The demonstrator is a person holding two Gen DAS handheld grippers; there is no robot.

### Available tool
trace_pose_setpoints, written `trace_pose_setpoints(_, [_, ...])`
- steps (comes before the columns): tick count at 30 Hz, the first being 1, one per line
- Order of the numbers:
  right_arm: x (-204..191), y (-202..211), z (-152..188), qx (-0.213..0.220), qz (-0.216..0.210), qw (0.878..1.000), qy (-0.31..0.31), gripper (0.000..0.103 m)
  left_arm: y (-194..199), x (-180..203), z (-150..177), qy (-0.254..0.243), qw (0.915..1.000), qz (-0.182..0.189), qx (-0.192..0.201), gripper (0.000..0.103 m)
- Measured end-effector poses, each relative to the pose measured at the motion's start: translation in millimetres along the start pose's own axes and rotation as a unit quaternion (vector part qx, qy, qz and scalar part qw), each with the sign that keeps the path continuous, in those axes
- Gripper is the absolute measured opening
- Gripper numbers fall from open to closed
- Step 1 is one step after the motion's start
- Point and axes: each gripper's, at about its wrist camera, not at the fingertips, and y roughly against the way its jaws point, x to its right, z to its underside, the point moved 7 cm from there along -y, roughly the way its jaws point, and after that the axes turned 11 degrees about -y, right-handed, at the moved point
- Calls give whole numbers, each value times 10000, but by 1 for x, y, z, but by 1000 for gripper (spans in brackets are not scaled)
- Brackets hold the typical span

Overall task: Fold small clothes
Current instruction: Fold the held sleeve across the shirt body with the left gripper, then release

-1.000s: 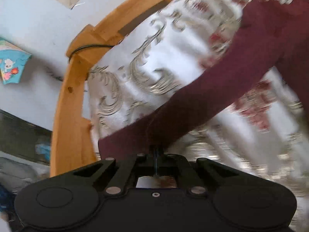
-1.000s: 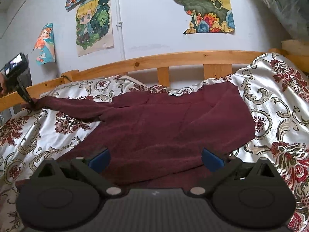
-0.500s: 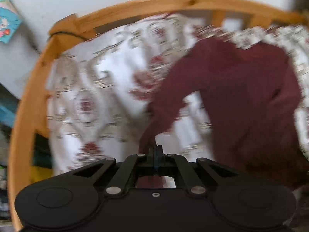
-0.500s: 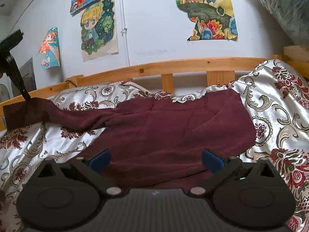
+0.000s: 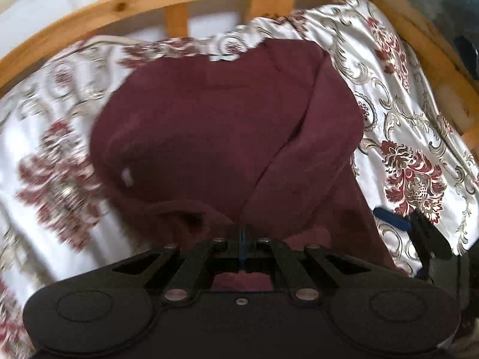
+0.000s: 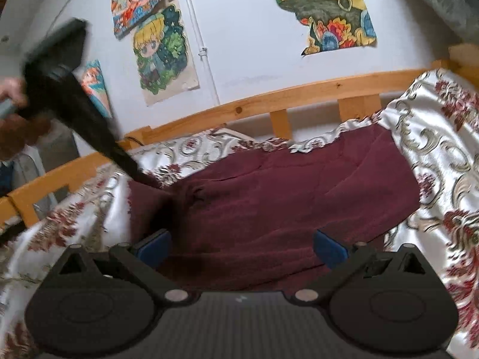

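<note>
Pinching a fold of the maroon garment, the left gripper has its two jaws pressed fully together, and the cloth bunches up right at their tips. In the right wrist view the same left gripper slants down from the upper left, a person's hand on its handle, and its tips meet the garment's left edge, where the gathered sleeve lies over the body of the cloth. The right gripper hovers at the near edge of the garment with its jaws spread wide; its blue pads stand apart on either side, and nothing is caught between them. From the left wrist view only one blue pad of the right gripper shows, at the lower right, beside the garment's hem.

One maroon garment lies spread on a silvery bedspread patterned with red flowers and grey scrolls. A wooden bed rail with three upright slats runs behind it, just past the far edge of the cloth. On the white wall above hang five cartoon pictures, and a thin white pipe runs down between them. Nothing lies on the cloth between the two grippers.
</note>
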Motion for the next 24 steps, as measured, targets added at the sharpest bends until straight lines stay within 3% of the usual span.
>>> trace_pose_setpoints(3, [6, -4, -1, -188, -412, 9985, -295, 103, -27, 16, -12, -193, 9998, 42, 18, 0])
trace_pose_setpoints(7, [24, -17, -2, -336, -235, 9973, -606, 103, -55, 33, -25, -472, 9987, 111, 177, 0])
trace_pose_setpoints(8, [29, -20, -2, -333, -164, 9970, -675, 103, -61, 34, -26, -466, 9986, 200, 169, 9])
trace_pose_setpoints(11, [42, -30, 0, -408, 28, 9957, -836, 102, -65, 27, -25, -345, 9987, 313, 192, 47])
trace_pose_setpoints(14, [48, -41, -2, -379, 127, 9956, -847, 98, -55, 4, -16, -274, 9987, 183, 401, 58])
trace_pose_setpoints(17, [47, -54, -4, -410, 183, 9966, -690, 90, -42, -37, -2, 64, 9981, -204, 583, 66])
trace_pose_setpoints(19, [44, -61, -7, -405, 165, 9973, -583, 83, -33, -71, 9, 264, 9942, -743, 725, 70])
trace_pose_setpoints(21, [40, -69, -6, -450, 141, 9978, -470, 81, -29, -108, 21, 515, 9834, -1532, 826, 90])
trace_pose_setpoints(23, [39, -78, -3, -486, 199, 9977, -418, 80, -31, -137, 34, 788, 9694, -2195, 772, 93])
trace_pose_setpoints(24, [39, -83, -1, -544, 255, 9974, -405, 78, -33, -148, 39, 863, 9654, -2360, 702, 93])
